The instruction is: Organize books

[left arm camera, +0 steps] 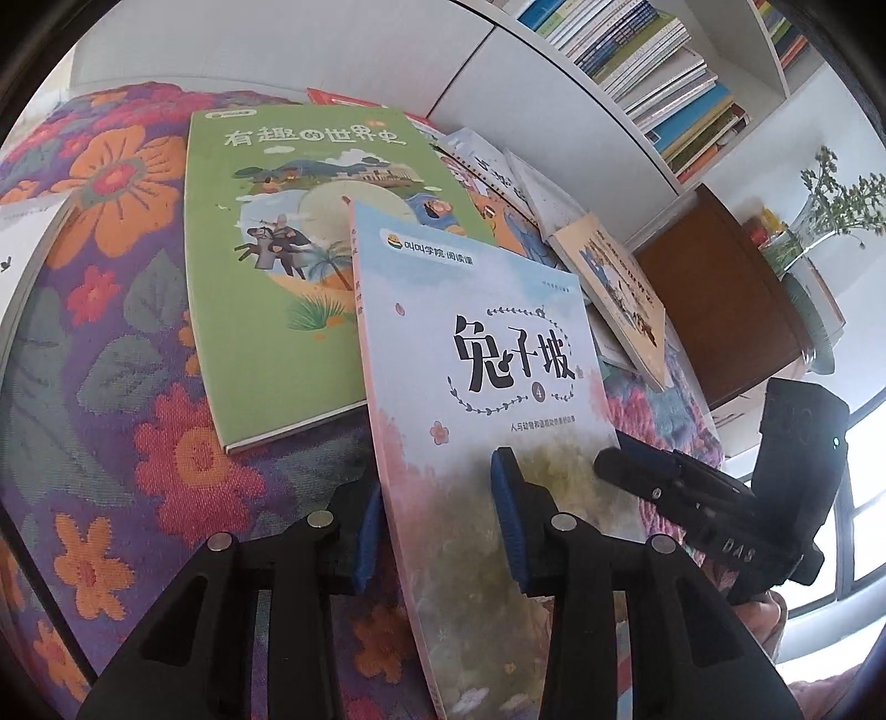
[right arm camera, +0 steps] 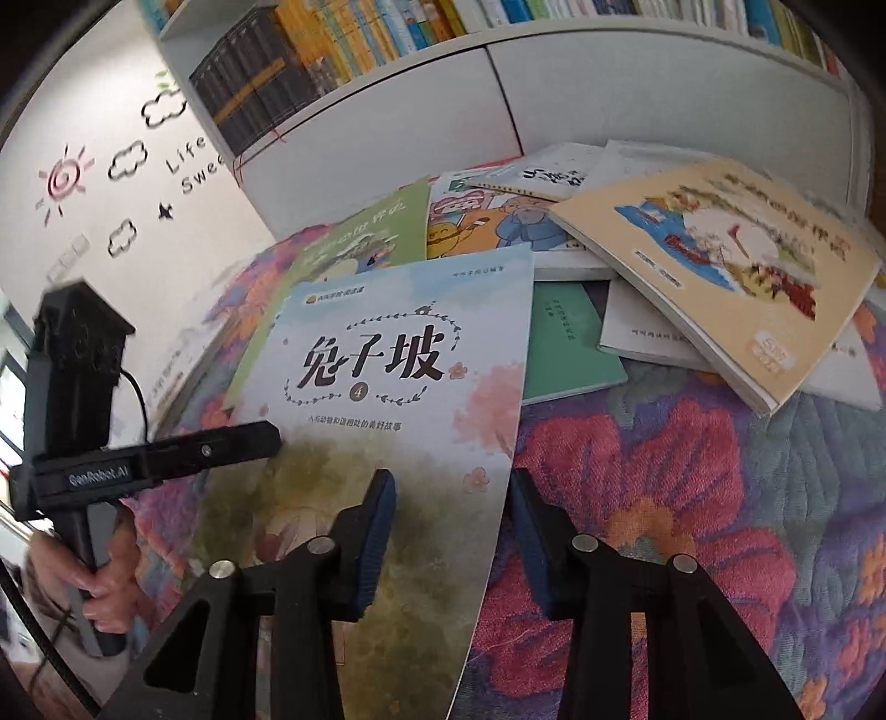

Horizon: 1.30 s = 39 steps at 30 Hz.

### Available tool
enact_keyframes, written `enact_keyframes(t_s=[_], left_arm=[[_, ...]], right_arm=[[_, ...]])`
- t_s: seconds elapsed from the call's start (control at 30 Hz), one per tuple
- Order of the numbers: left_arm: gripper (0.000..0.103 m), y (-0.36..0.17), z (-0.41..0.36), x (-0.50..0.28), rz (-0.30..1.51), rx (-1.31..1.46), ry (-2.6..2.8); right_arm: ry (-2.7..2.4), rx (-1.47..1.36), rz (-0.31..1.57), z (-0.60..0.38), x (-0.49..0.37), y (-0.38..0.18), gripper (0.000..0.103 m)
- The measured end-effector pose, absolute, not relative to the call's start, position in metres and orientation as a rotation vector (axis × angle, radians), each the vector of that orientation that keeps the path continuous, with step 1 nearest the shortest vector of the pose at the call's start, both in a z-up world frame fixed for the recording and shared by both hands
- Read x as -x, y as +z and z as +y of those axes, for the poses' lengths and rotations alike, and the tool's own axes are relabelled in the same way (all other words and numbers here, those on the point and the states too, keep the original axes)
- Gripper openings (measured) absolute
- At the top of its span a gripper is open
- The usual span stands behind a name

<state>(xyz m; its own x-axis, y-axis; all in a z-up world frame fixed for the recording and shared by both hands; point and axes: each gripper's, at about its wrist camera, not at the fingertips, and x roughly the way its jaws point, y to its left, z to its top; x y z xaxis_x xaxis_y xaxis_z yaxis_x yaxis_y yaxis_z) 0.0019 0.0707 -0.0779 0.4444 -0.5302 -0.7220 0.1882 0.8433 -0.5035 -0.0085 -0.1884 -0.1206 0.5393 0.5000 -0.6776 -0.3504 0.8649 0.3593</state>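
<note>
A pale blue book (left arm camera: 498,360) with black brush lettering lies on the floral cloth (left arm camera: 111,387), its far end over a green book (left arm camera: 277,277). My left gripper (left arm camera: 437,526) straddles its left edge: one pad is over the cover and the other is beside the spine, with the jaws apart. In the right wrist view my right gripper (right arm camera: 454,531) straddles the same book (right arm camera: 387,354) at its right edge, with one pad on the cover and the other just past the edge. Each gripper shows in the other's view: the right gripper (left arm camera: 609,459) and the left gripper (right arm camera: 271,432).
Several loose books lie overlapped beyond it, among them a beige one (right arm camera: 720,260) and a teal one (right arm camera: 565,343). A white bookshelf (right arm camera: 332,44) full of books stands behind. A brown cabinet (left arm camera: 709,288) with a vase of greenery (left arm camera: 830,205) is at the right. A hand (right arm camera: 105,581) holds the left gripper.
</note>
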Motion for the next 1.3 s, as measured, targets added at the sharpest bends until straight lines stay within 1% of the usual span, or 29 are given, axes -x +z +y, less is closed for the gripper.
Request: enact_keyframes(t_s=[0.1,0.4,0.53,0.7,0.83,0.87,0.97,1.13,1.27,1.3], left_arm=[[0.034,-0.078,0.071,-0.001,1.013,0.376,-0.456],[0.031,-0.071,0.071,0.007,1.047,0.350,-0.441],[0.031,-0.072,0.071,0.008,1.052,0.339,-0.450],[0.031,-0.077,0.079,0.006,1.049,0.386,-0.486],[0.031,-0.082,0.087,0.004,1.044,0.459,-0.506],[0.031,-0.084,0.090,0.004,1.045,0.482,-0.512],[0.031,-0.086,0.094,0.003,1.053,0.523,-0.527],[0.030,-0.082,0.089,0.005,1.063,0.487,-0.484],[0.030,-0.072,0.085,0.011,1.093,0.418,-0.409],[0.031,-0.068,0.082,0.013,1.093,0.379,-0.389]], right_arm=[[0.528,-0.263,0.872,-0.200,0.006,-0.123,0.033],[0.720,-0.485,0.858,-0.224,0.004,-0.115,0.033],[0.725,-0.461,0.872,-0.221,0.004,-0.113,0.033],[0.708,-0.507,0.959,-0.220,-0.009,-0.136,0.033],[0.755,-0.582,0.962,-0.225,-0.018,-0.144,0.032],[0.753,-0.588,0.960,-0.225,-0.019,-0.145,0.031],[0.746,-0.566,0.952,-0.220,-0.019,-0.143,0.031],[0.761,-0.555,0.946,-0.217,-0.018,-0.141,0.033],[0.811,-0.625,0.957,-0.219,-0.016,-0.141,0.032],[0.814,-0.623,0.966,-0.217,-0.016,-0.141,0.030]])
